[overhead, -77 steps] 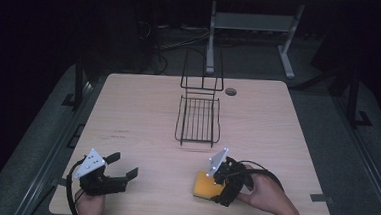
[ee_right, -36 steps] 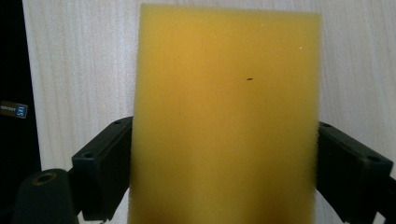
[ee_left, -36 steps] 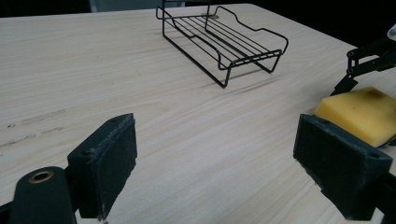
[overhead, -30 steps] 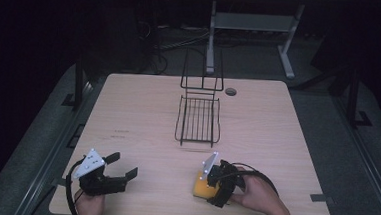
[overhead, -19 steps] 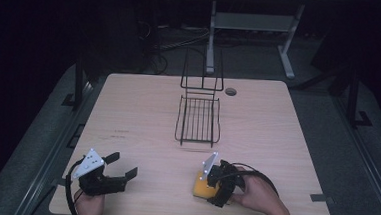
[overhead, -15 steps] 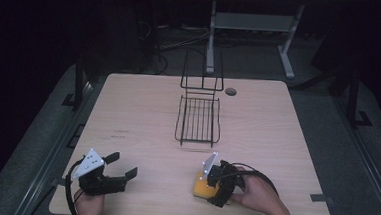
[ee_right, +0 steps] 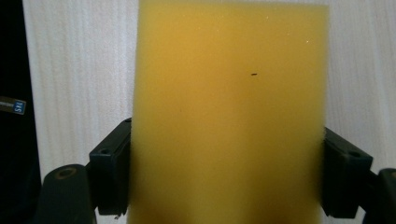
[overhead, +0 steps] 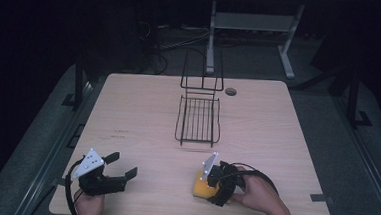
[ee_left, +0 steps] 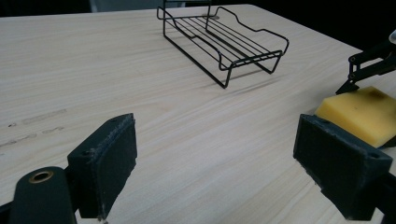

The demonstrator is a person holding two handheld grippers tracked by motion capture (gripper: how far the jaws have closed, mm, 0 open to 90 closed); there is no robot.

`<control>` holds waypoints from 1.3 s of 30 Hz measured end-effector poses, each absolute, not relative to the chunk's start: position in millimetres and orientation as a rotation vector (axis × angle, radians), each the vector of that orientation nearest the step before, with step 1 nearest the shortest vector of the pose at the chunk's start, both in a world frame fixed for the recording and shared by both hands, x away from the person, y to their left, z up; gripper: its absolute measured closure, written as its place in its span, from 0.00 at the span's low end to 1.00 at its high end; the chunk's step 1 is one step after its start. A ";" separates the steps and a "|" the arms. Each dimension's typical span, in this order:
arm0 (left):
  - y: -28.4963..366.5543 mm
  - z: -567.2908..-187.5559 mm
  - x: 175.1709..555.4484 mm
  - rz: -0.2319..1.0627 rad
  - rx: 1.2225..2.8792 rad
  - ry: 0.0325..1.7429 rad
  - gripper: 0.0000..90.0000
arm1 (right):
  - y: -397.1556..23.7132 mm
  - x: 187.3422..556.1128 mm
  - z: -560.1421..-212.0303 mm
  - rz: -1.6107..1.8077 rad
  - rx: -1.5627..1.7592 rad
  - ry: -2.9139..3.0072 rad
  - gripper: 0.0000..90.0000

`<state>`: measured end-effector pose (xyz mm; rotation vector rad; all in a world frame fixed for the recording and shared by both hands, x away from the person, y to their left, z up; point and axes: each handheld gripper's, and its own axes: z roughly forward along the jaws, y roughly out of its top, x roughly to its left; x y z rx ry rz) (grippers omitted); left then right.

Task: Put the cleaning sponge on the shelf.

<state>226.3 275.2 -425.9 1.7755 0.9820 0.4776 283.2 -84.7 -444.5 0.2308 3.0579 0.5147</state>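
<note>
A yellow sponge (overhead: pixel 201 187) lies near the front edge of the wooden table (overhead: pixel 143 109), right of centre. My right gripper (overhead: pixel 213 183) is over it. In the right gripper view the sponge (ee_right: pixel 229 112) stands between the two jaws, whose pads (ee_right: pixel 112 172) press against its left and right sides. My left gripper (overhead: pixel 122 165) rests at the front left with its jaws wide apart and nothing between them. In the left gripper view (ee_left: pixel 222 168) the sponge (ee_left: pixel 362 114) shows at the far right.
A black wire rack (overhead: pixel 198 119) stands mid-table with its upright back toward the far edge; it also appears in the left gripper view (ee_left: pixel 224 39). A round cable hole (overhead: pixel 230 91) lies behind it. Bare wood spreads between the two grippers.
Over 2.6 s the right gripper shifted left and down onto the sponge, with its jaws now against the sponge's sides. It has barely moved in the last second. The left gripper stayed still.
</note>
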 end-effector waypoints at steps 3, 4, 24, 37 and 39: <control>274.9 -426.0 226.3 0.477 1.777 0.981 0.14 | -84.2 283.5 -442.4 0.511 0.217 3.059 0.24; 274.6 -426.1 226.4 0.476 1.777 0.982 0.14 | -83.9 283.9 -441.1 0.506 0.213 3.058 0.24; 274.2 -426.0 226.3 0.475 1.780 0.978 0.14 | -75.3 303.2 -415.2 0.524 0.167 3.067 0.24; 274.3 -426.2 226.5 0.477 1.778 0.983 0.14 | -70.6 311.4 -405.7 0.560 0.160 3.074 0.24; 274.4 -426.1 226.5 0.479 1.778 0.981 0.14 | -70.3 313.1 -405.0 0.562 0.156 3.075 0.24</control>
